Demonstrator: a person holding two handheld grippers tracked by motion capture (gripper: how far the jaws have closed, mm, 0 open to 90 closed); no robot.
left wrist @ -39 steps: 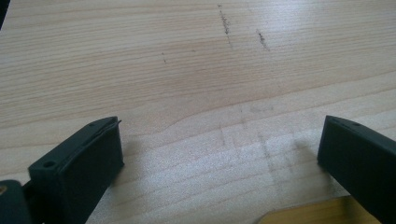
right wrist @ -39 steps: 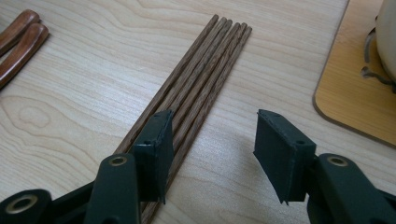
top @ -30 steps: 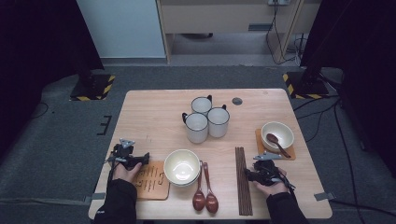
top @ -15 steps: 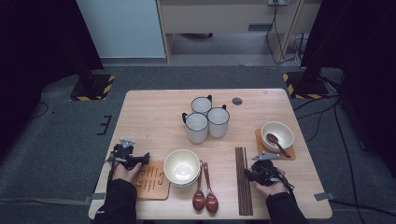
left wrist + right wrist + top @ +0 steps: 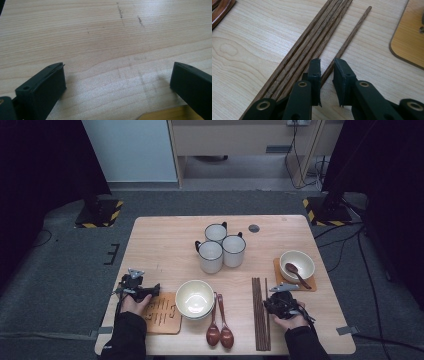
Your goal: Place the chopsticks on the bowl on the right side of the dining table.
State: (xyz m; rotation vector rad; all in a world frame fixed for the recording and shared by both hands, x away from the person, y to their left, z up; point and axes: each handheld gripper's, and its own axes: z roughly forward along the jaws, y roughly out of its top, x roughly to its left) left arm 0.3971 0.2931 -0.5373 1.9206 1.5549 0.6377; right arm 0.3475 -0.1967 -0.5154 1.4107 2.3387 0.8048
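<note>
My right gripper (image 5: pixel 272 304) rests low on the table at the front right. In the right gripper view its jaws (image 5: pixel 327 62) stand narrowly open astride a single dark wooden chopstick (image 5: pixel 352 32) that lies on the wood, with a sliver of table showing beside it. A bundle of several chopsticks (image 5: pixel 312 42) lies just to its left, and the same bundle (image 5: pixel 257 312) shows in the high view. My left gripper (image 5: pixel 149 291) sits at the front left with its jaws (image 5: pixel 117 67) wide open over bare wood. A corner of a wooden coaster (image 5: pixel 165 116) shows by them.
A cream bowl (image 5: pixel 195 298) stands at the front centre beside the left coaster (image 5: pixel 162 315). Two wooden spoons (image 5: pixel 218 325) lie to its right. Three white mugs (image 5: pixel 222 247) cluster mid-table. Another bowl (image 5: pixel 295 260) with a spoon (image 5: pixel 298 275) sits on a coaster (image 5: pixel 278 270) at the right.
</note>
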